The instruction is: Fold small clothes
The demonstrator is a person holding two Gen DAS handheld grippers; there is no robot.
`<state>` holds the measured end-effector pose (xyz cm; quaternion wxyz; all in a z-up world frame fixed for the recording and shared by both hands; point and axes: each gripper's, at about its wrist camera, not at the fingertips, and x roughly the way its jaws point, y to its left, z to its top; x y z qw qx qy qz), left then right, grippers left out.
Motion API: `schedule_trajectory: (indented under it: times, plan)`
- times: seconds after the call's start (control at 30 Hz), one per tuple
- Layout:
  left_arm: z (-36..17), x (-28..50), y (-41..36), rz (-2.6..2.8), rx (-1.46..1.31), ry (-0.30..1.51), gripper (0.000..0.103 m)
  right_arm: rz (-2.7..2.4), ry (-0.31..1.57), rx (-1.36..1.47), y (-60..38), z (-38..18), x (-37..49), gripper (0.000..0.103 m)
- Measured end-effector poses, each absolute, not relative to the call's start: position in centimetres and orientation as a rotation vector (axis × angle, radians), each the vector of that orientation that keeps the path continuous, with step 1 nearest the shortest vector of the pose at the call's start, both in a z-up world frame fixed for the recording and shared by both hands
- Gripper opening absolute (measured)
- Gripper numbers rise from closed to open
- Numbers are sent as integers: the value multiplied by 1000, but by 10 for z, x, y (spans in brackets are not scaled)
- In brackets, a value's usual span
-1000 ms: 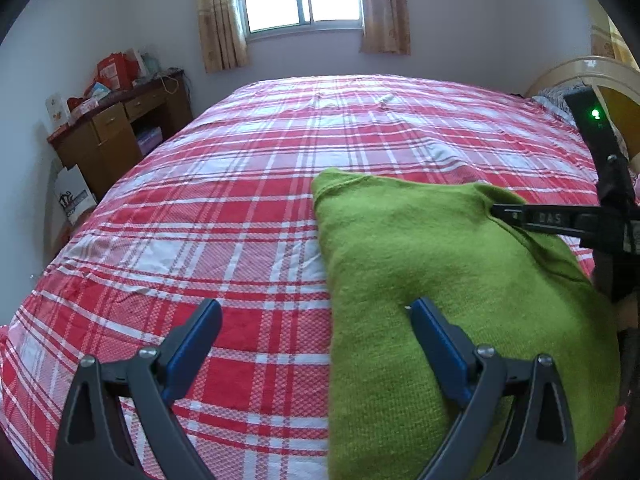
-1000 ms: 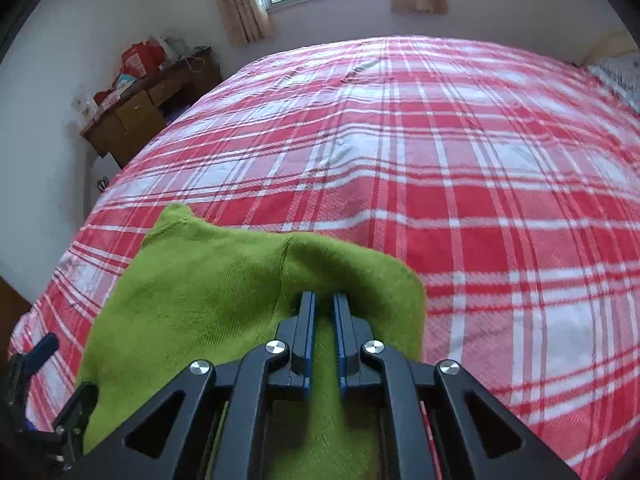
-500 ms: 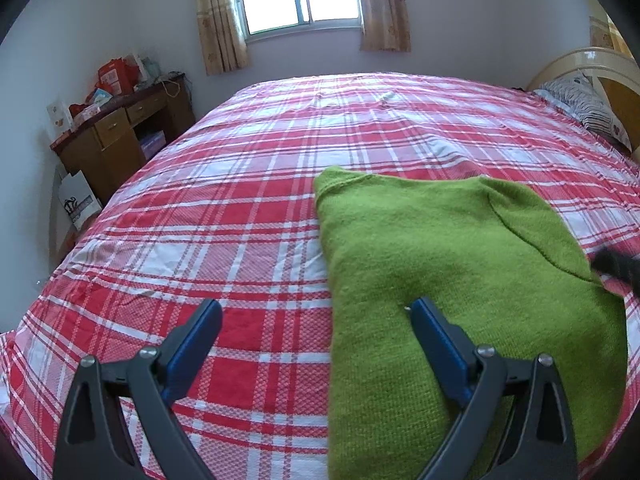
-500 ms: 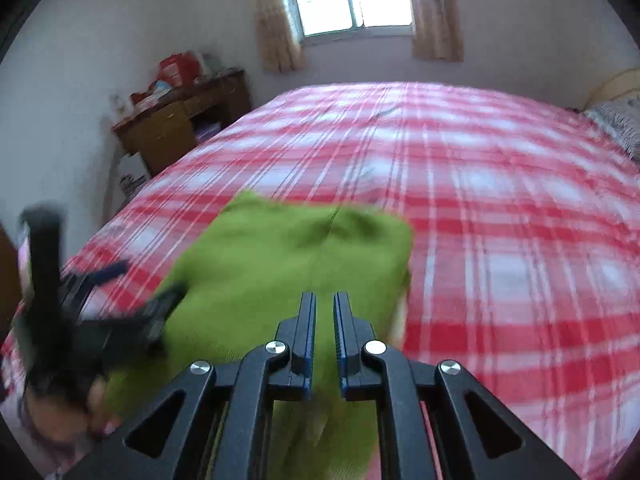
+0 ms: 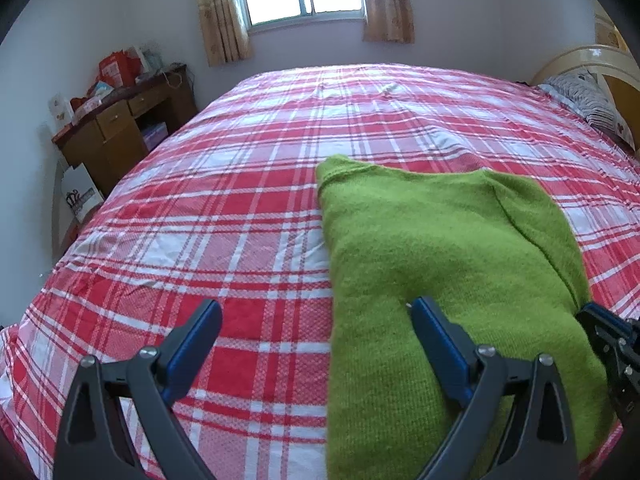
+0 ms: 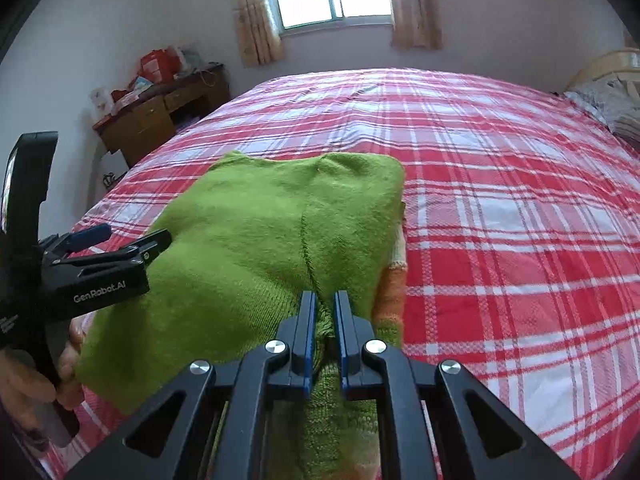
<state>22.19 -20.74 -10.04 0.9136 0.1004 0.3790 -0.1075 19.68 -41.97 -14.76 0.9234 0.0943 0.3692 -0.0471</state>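
Sweater half-folded on bed, right gripper pinching its near hem.

The bed [image 5: 256, 184] carries the green sweater [image 5: 432, 264] on its near side, right of centre. Compared with a second ago, the right gripper [image 6: 324, 320] has pulled back from the sweater's far edge to the near hem, fingers narrow and gripping knit; likely a sleeve fold done. Left gripper [image 5: 316, 328] spread wide, straddling the sweater's left edge, holding nothing.
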Motion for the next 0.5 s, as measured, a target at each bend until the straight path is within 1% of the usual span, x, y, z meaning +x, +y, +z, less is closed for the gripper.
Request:
schedule_trajectory:
  times: [0.1,0.17,0.2,0.27,0.37,0.5]
  plan:
    - [-95,213,-202,-234,208,788,99,-115,748,174,-412,-141,184,11]
    - [-93,203,-197,-241,222,783,98,-131,749,156,-405,-138,167,20]
    - [-92,199,-195,-245,226,786,98,-131,763,159,-404,-139,163,29]
    - [-93,189,-189,-260,217,803,98,-118,798,186,-400,-146,147,30]
    - [-95,175,-183,-283,209,816,98,-168,743,169,-390,-141,111,30]
    - [-100,160,-177,-314,213,841,97,-157,720,246,-391,-133,85,30]
